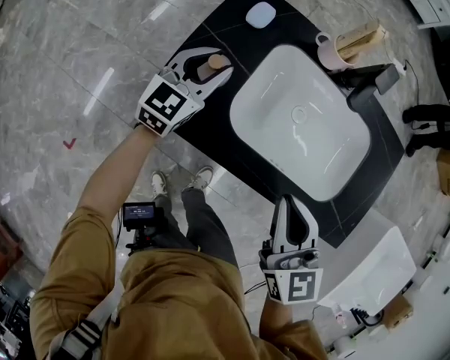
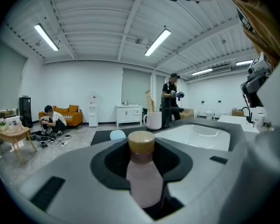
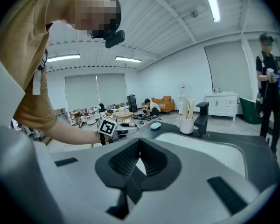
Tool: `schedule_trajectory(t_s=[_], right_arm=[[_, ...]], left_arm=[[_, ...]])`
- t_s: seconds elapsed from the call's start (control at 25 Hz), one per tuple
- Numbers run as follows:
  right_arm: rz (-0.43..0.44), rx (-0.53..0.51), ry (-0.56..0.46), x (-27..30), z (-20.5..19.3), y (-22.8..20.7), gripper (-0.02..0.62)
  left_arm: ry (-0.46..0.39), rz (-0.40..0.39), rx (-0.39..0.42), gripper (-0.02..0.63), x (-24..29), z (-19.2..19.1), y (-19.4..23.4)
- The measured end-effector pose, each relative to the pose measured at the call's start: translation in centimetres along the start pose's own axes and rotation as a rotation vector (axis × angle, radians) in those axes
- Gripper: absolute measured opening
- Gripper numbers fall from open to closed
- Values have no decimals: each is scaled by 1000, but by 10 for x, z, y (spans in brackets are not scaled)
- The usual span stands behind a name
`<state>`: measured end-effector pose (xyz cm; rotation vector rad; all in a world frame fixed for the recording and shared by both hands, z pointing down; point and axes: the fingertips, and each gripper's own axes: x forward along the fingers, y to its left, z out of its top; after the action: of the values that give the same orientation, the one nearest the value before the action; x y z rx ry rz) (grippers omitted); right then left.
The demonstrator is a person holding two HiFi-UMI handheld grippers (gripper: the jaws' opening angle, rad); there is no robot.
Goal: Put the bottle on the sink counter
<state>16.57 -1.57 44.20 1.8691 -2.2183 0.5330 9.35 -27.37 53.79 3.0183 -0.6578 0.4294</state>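
Since the desk's point(image 1: 229, 25) outer corner is where the bottle point(image 1: 212, 66) is, a fall to the floor is the main risk.
Beside the white basin point(image 1: 300, 118), the right tool point(image 1: 291, 205) is pressed together and empty. The left tool point(image 1: 219, 61) pinches the pink, tan-capped bottle upright; released too near the rim, it could tip off.

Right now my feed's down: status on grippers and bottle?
Left gripper shut on bottle, over counter end. Right gripper shut, empty. Nothing in the way.
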Motion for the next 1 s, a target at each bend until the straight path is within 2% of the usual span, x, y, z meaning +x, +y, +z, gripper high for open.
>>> schedule_trajectory(t_s=[0.64, 0.8, 1.0], right_arm=[[4, -8, -28, -5, 9, 2, 6], [1, -8, -26, -5, 8, 0, 6], [-1, -7, -32, -6, 9, -1, 6]], left_arm=[[1, 32, -3, 135, 2, -2, 1], [-13, 31, -2, 163, 3, 4, -1], [-2, 36, 9, 163, 4, 6, -2]])
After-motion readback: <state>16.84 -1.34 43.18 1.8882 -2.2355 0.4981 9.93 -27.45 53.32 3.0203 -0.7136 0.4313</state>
